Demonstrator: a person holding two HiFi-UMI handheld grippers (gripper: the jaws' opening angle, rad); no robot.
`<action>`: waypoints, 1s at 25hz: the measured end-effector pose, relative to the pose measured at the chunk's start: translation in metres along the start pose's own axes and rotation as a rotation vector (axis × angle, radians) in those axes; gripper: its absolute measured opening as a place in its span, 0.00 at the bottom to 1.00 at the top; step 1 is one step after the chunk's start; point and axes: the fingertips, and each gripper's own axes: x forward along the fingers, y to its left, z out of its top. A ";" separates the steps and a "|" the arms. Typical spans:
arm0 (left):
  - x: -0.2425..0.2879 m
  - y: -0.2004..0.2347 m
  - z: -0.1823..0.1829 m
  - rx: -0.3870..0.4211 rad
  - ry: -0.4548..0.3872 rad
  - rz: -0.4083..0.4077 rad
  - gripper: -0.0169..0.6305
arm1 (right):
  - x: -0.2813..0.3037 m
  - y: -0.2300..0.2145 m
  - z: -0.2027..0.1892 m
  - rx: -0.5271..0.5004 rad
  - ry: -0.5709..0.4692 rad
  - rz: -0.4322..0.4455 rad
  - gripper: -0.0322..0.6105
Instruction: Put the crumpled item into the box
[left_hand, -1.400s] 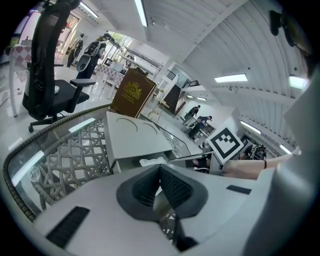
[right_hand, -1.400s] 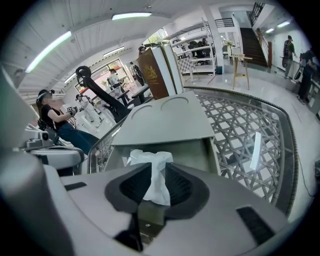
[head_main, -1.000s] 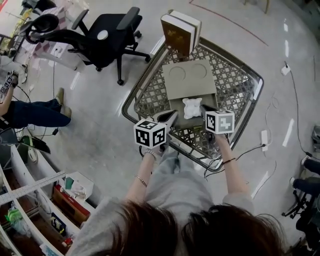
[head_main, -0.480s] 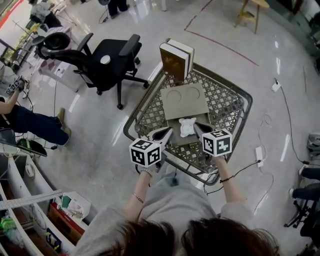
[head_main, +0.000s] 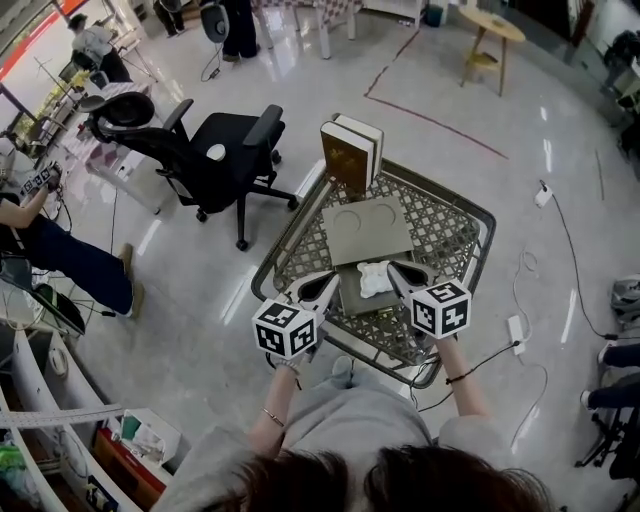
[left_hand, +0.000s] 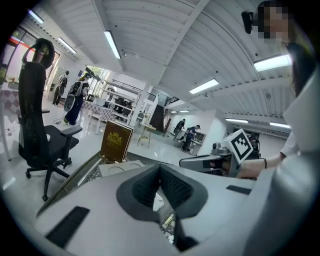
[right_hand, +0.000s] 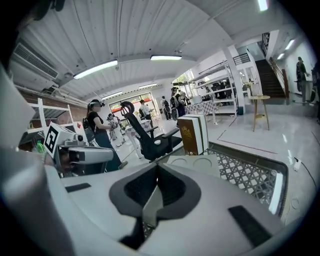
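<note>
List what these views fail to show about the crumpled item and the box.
Crumpled item: too small in the head view to identify; in the left gripper view, the left gripper hides all but a white sliver.
Box: mostly behind the right gripper in the right gripper view; depth unreadable from above.

Two pale grey hand-held grippers, carried by a person dressed in grey.
In the head view the left gripper and the right gripper are each topped by a white cube printed with black square markers. Pale grey shells, black ribbed pads and black rectangular insets are shown in the gripper views. A grey top is worn, dark hair is seen at 6 o'clock, a thin bracelet at 7 o'clock and a dark wristband at 5 o'clock.
</note>
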 end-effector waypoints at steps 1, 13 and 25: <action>-0.002 -0.002 0.004 0.012 -0.011 -0.001 0.05 | -0.003 0.002 0.005 -0.010 -0.020 -0.001 0.09; -0.029 -0.018 0.053 0.102 -0.137 0.010 0.05 | -0.038 0.022 0.064 -0.083 -0.229 0.021 0.08; -0.047 -0.018 0.097 0.207 -0.221 0.053 0.05 | -0.069 0.019 0.110 -0.151 -0.359 -0.010 0.08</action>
